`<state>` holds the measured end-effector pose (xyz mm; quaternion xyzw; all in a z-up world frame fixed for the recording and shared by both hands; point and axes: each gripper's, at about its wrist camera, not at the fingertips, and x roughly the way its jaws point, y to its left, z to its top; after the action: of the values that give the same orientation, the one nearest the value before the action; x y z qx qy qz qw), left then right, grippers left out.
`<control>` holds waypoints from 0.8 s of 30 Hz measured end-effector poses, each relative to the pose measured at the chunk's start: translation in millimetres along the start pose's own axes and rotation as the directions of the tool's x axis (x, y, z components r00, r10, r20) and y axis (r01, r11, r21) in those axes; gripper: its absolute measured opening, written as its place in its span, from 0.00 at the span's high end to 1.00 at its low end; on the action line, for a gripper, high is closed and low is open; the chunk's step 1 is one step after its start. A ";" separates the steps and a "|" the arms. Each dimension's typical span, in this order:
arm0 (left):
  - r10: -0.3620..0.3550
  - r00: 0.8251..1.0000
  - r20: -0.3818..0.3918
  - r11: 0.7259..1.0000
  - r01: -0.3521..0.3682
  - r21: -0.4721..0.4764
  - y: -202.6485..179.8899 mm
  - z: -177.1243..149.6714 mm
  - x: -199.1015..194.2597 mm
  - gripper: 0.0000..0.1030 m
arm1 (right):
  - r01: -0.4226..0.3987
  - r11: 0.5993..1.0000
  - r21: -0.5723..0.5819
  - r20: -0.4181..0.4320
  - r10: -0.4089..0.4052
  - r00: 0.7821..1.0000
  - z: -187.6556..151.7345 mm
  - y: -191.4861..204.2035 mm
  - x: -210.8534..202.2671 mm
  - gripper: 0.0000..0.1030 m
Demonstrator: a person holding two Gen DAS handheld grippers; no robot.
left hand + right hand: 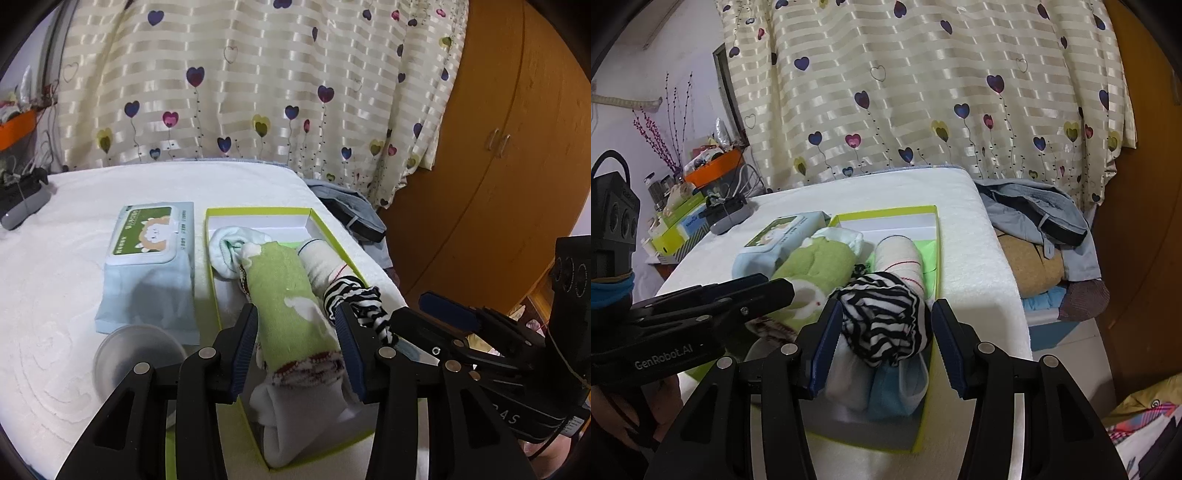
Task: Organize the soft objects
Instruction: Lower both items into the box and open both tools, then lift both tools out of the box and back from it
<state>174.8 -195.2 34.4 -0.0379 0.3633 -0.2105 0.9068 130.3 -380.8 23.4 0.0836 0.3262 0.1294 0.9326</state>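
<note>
A shallow green-rimmed box (258, 211) lies on the white towel and holds several rolled socks. My left gripper (301, 347) is open, its fingers straddling a green rolled sock (286, 299) in the box without clear contact. My right gripper (884, 347) is open around a black-and-white striped sock roll (886, 317), which also shows in the left wrist view (356, 299). A cream sock roll (901, 254) lies behind it, a pale mint one (231, 251) at the far end, and white (291, 417) and blue (890, 391) ones at the near end.
A wet-wipes pack (151, 258) lies left of the box, with a clear plastic cup (136, 358) in front of it. A grey device (26, 206) sits at the towel's far left. Folded clothes (1034, 218) lie to the right, by the curtain and wooden wardrobe (498, 147).
</note>
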 end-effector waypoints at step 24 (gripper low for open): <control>0.086 0.995 0.057 0.995 -0.088 0.041 -13.8 -54.3 -88.7 0.58 | -0.001 0.997 -0.071 0.020 0.002 1.000 -28.7 54.8 -65.0 0.50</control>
<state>75.8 -166.9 54.7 -0.0084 0.3346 -0.1774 0.9255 53.0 -345.8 52.6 0.0519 0.3118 0.1409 0.9382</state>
